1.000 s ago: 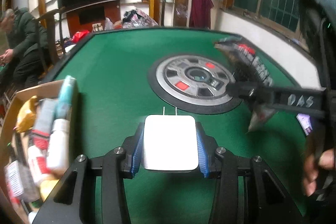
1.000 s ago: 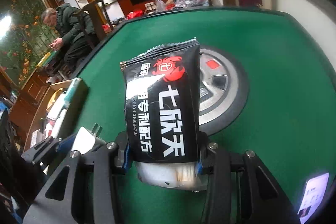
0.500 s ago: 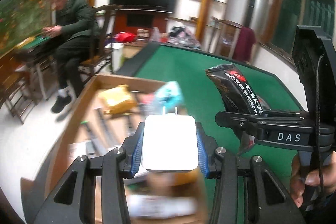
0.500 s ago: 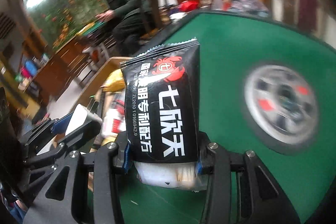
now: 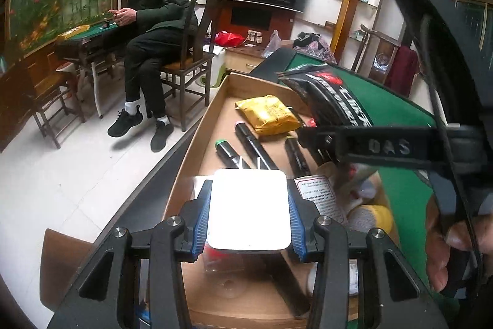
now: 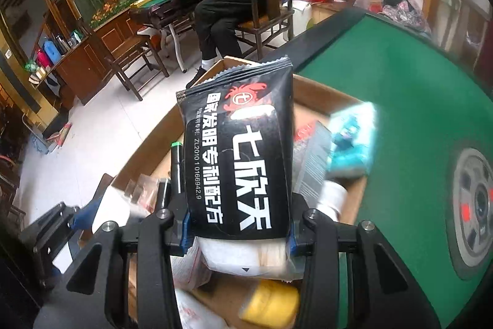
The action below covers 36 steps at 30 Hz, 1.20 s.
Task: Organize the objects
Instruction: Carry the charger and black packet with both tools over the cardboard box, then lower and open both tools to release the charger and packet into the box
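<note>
Charger sits pinched in the left gripper above the cardboard box, over 3 markers and a yellow packet. Right gripper clamps a black pouch upright over that box, beside the green table.

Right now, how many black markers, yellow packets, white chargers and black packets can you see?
Black markers: 3
Yellow packet: 1
White charger: 1
Black packet: 1
Total: 6
Other things in the cardboard box are too blurred or hidden to count.
</note>
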Available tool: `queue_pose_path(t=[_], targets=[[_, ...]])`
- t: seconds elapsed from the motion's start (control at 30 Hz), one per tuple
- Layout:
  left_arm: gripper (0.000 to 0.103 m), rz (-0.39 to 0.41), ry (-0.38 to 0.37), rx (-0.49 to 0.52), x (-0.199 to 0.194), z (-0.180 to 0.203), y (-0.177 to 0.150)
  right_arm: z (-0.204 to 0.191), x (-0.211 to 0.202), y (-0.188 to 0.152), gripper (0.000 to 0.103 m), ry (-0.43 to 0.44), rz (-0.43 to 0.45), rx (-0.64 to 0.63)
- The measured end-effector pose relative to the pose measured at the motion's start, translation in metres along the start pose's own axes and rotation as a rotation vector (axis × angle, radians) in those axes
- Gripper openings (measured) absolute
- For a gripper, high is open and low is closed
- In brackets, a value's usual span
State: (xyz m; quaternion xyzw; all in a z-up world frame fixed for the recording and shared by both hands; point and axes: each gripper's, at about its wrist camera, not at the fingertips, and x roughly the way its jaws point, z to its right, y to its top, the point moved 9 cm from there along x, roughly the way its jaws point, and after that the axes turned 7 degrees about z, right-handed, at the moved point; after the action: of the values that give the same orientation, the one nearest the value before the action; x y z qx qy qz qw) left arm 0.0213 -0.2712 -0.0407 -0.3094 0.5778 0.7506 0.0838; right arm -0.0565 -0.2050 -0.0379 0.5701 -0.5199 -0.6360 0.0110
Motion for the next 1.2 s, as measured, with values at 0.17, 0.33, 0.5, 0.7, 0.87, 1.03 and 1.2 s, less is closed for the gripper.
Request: queue_pose_path(t=[0.17, 0.33, 0.5, 0.7, 0.87, 1.03, 1.2], targets=[[0.039, -0.003, 0.027, 0.023, 0.004, -0.004, -0.008, 0.000, 0.013, 0.000, 0.041, -0.022, -0.028, -0.012], [0.039, -0.009, 0.038, 0.031, 0.006, -0.004, -0.013, 0.001, 0.020, -0.003, 0.041, -0.038, -0.039, -0.020], [0.039, -0.009, 0.047, 0.029, 0.003, -0.004, -0.014, -0.003, 0.024, -0.004, 0.041, -0.062, -0.045, -0.055], [0.039, -0.013, 0.062, 0.027, 0.003, -0.007, -0.015, -0.007, 0.027, -0.002, 0.041, -0.067, -0.052, -0.070], [0.039, -0.014, 0.072, 0.039, 0.002, -0.007, -0.015, -0.007, 0.027, -0.002, 0.041, -0.072, -0.053, -0.077], [0.039, -0.014, 0.074, 0.038, 0.002, -0.008, -0.015, -0.007, 0.028, -0.002, 0.041, -0.078, -0.056, -0.083], [0.039, -0.013, 0.083, 0.039, 0.000, -0.008, -0.016, -0.009, 0.030, -0.003, 0.041, -0.085, -0.060, -0.096]])
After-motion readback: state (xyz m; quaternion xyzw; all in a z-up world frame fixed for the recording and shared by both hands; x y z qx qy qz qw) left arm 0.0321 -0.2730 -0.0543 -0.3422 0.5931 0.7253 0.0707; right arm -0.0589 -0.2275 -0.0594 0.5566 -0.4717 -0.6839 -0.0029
